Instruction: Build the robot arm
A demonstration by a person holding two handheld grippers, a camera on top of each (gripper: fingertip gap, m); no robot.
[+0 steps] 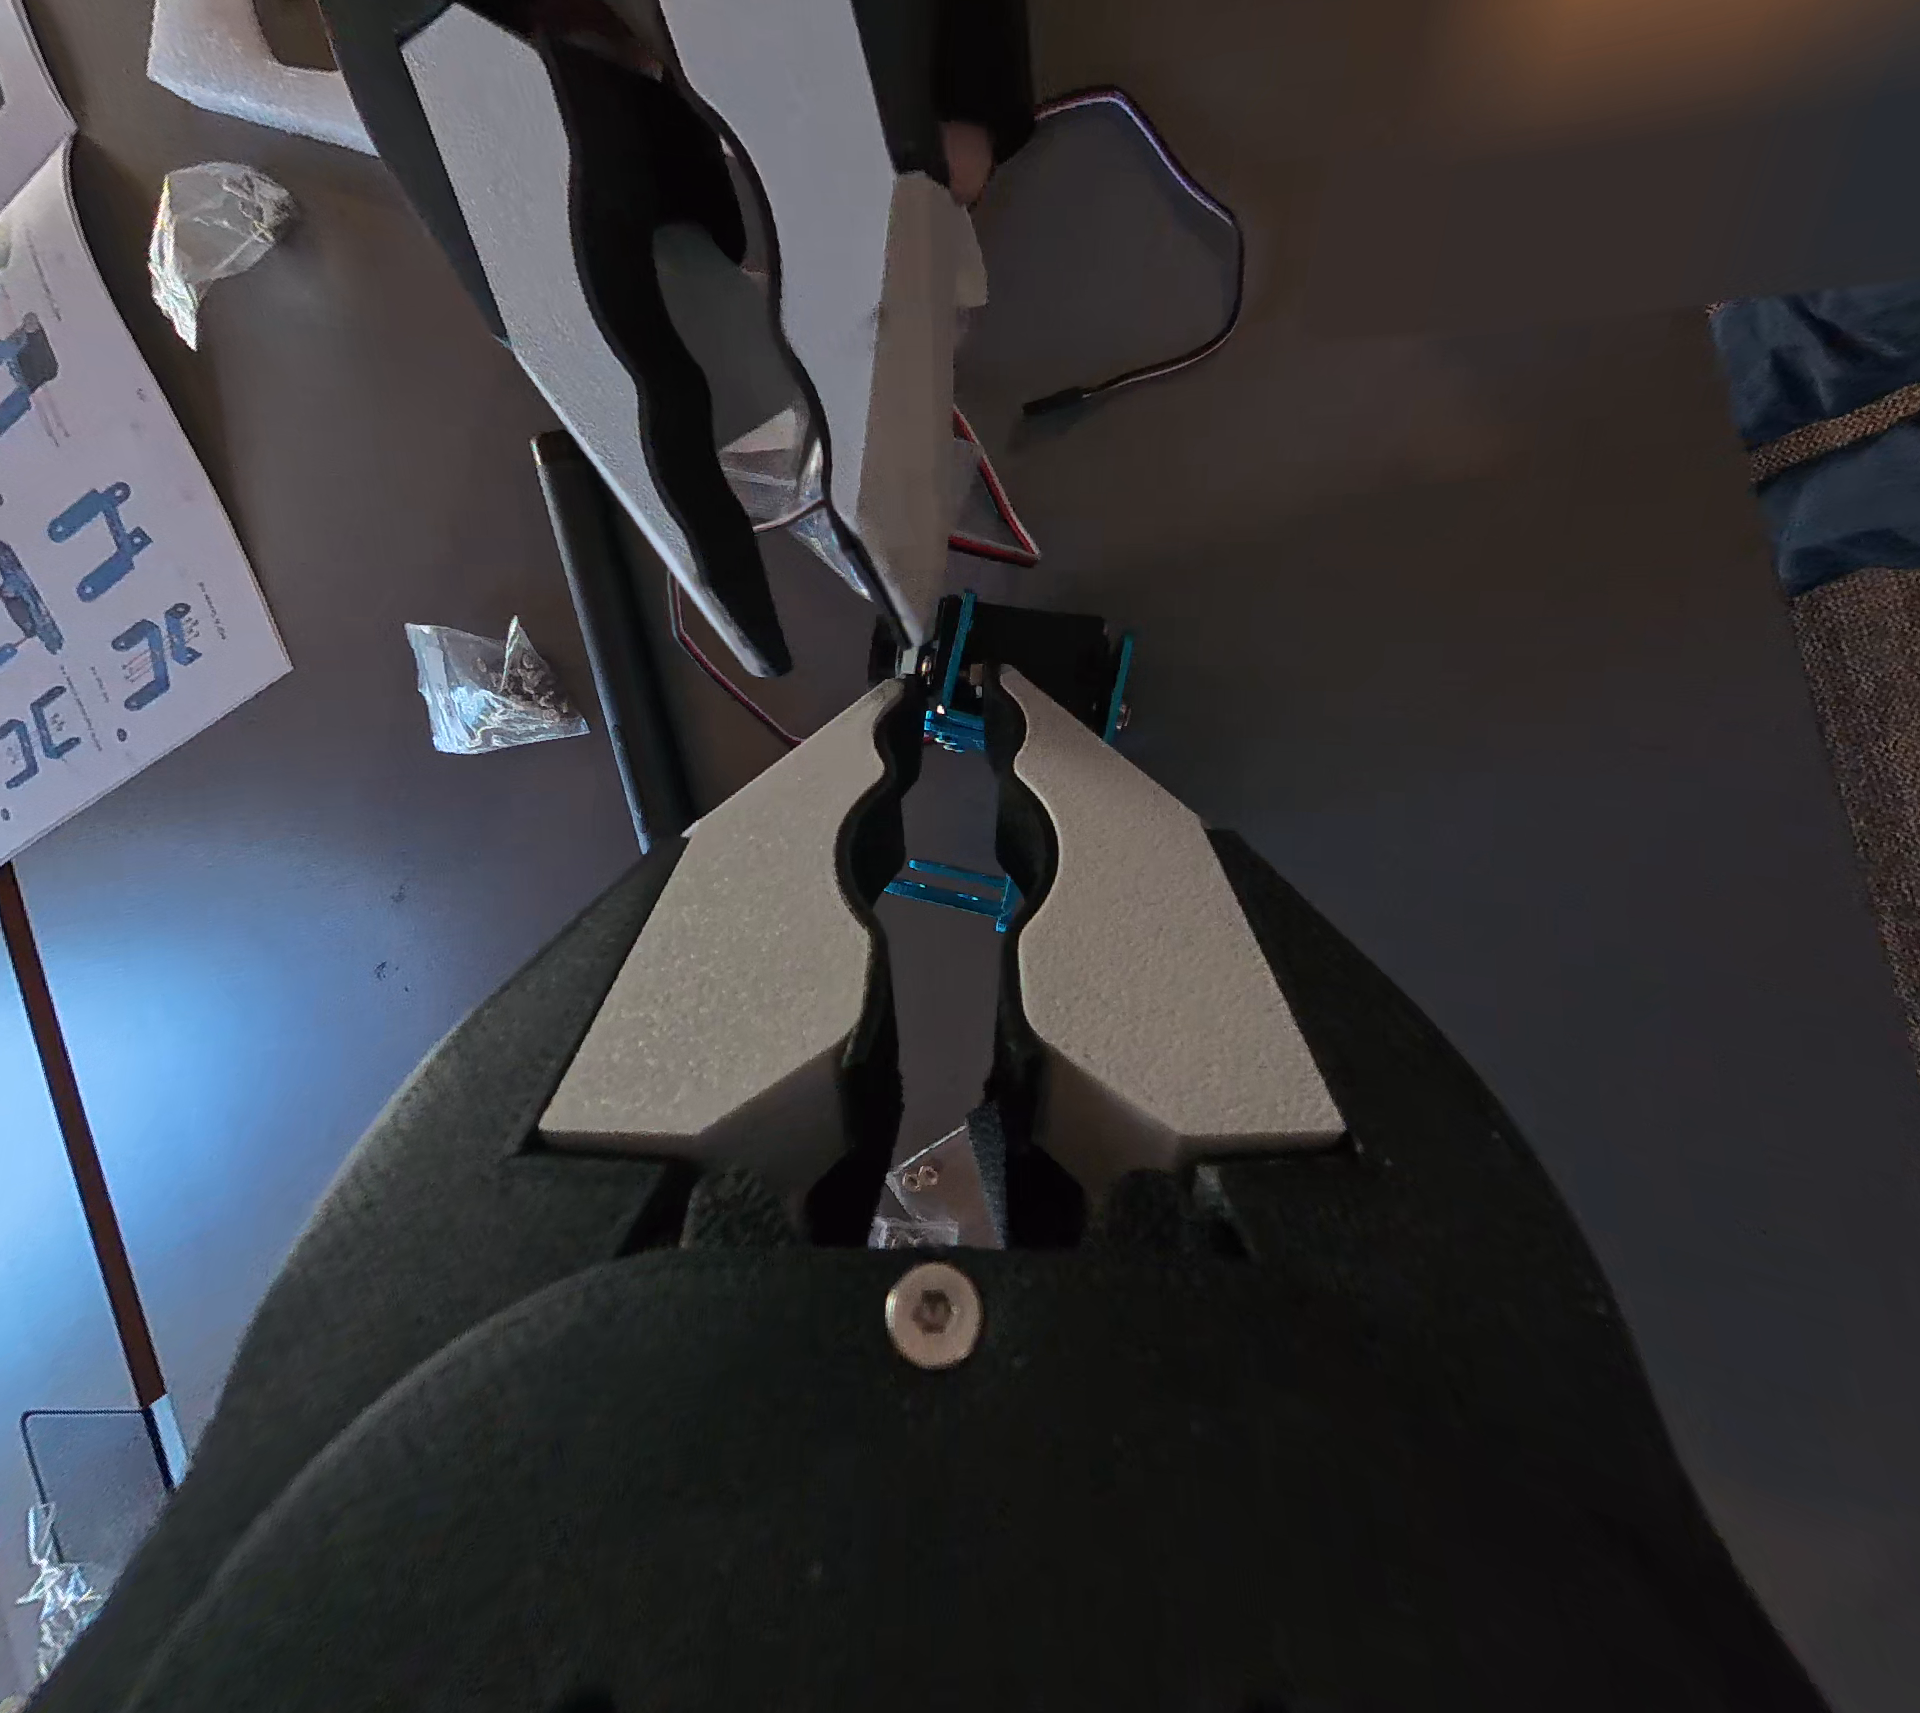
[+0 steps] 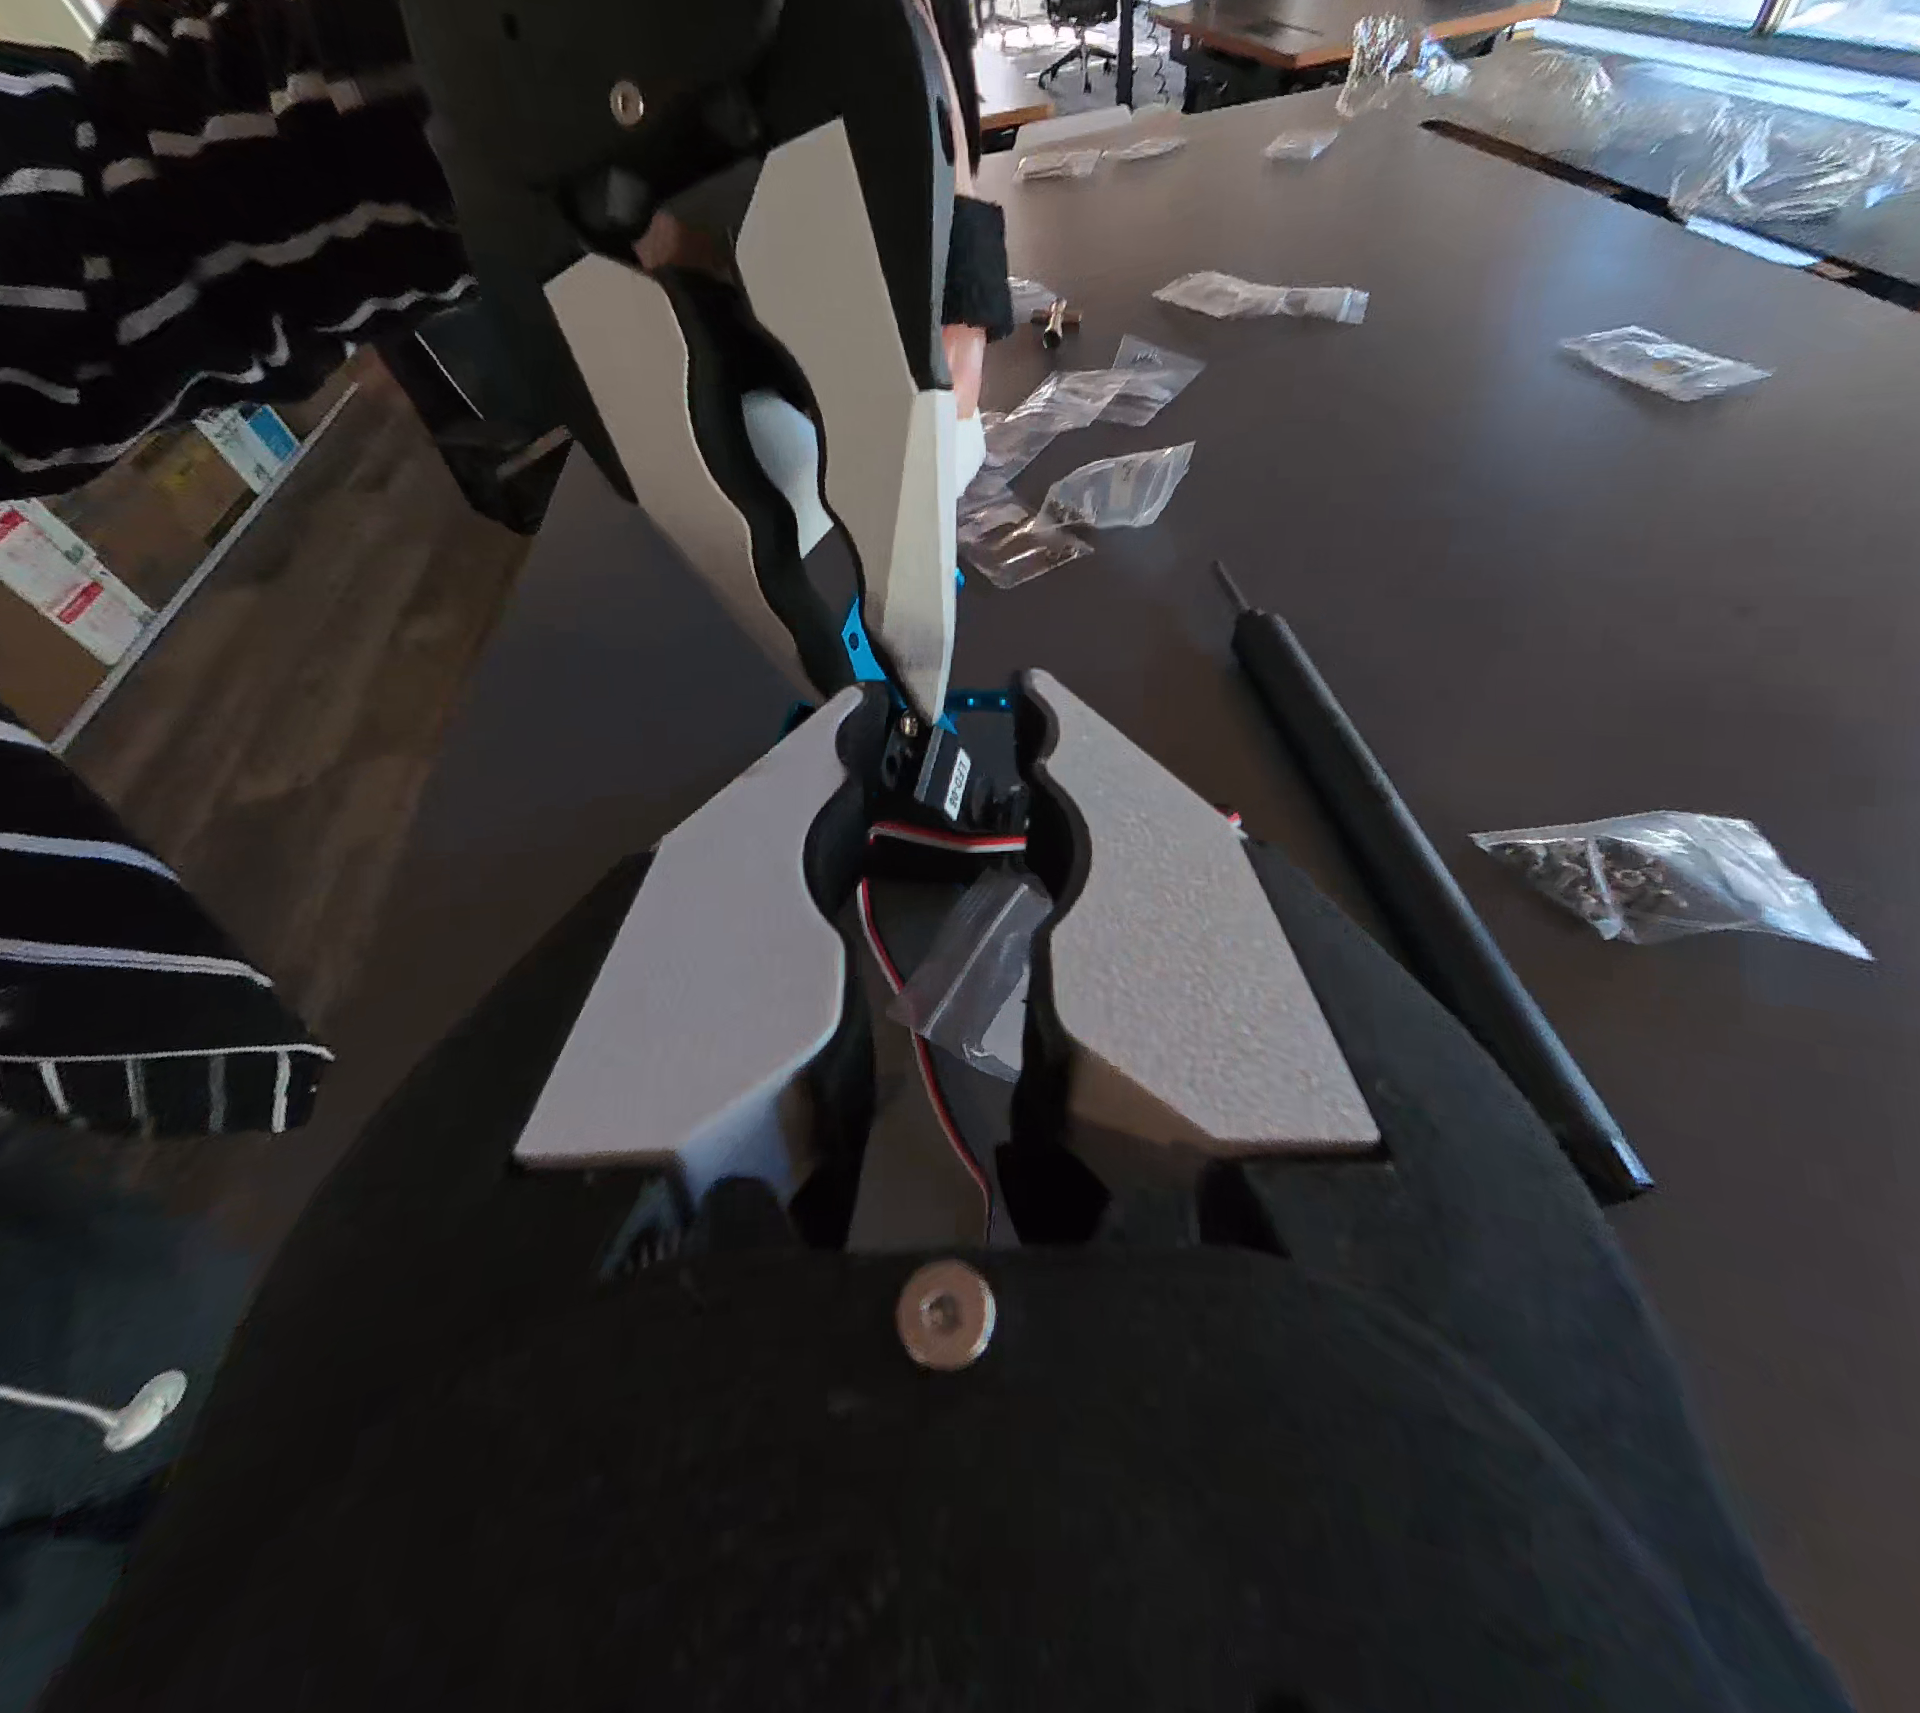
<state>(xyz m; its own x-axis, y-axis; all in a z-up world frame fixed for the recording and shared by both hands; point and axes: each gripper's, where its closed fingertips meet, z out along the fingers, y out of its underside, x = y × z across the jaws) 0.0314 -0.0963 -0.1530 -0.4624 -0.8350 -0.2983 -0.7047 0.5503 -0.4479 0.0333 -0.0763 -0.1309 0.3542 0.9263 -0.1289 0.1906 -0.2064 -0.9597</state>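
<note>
My left gripper (image 1: 953,697) is shut on a blue metal bracket (image 1: 951,713) that carries a black servo (image 1: 1049,655), held just above the dark table (image 1: 1403,832). In the right wrist view it comes down from above (image 2: 883,687), clamped on the bracket (image 2: 854,629). My right gripper (image 2: 945,692) is open, with the servo (image 2: 951,780) lying between its tips. In the left wrist view it reaches in from the top (image 1: 840,650), and one fingertip (image 1: 906,624) touches the servo's edge by a small screw. The servo's red, white and black wire (image 2: 914,967) runs under my right gripper.
A long black screwdriver (image 2: 1403,884) lies to the right. Several clear bags of screws (image 2: 1662,874) are scattered over the table, one near the bracket (image 1: 488,697). A printed instruction sheet (image 1: 104,572) and a white foam tray (image 1: 239,1) lie at the left. A striped sleeve (image 2: 208,209) shows at the left. Less than 4 cm separates the two grippers' tips.
</note>
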